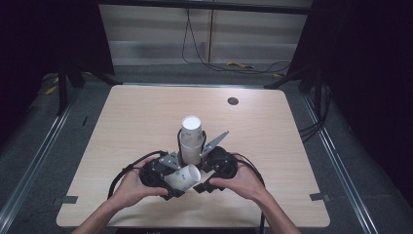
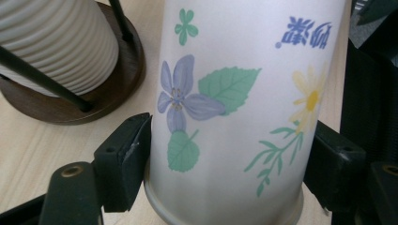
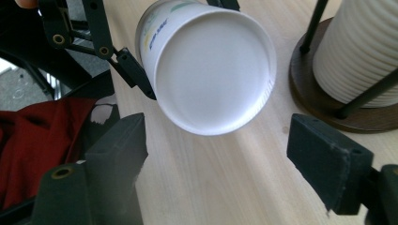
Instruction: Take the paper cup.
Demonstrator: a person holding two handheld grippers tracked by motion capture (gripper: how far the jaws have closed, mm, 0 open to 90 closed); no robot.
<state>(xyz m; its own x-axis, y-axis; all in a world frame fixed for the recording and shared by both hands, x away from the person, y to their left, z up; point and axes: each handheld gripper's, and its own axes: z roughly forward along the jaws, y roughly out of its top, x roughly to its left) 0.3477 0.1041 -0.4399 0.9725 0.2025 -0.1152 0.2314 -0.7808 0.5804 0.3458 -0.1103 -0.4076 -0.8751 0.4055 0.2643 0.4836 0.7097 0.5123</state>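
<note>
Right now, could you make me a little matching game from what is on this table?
Things:
1. flowered paper cup
2. stack of ribbed cups
3. right gripper
4. round wooden base

States:
A. jaws apart, nothing between them
B. brown, lying flat on the table under the stack
C. clamped between the left gripper's jaws, bottom facing the other gripper
D. upright inside thin black rods

Pairs: 1-C, 2-D, 3-A, 4-B
</note>
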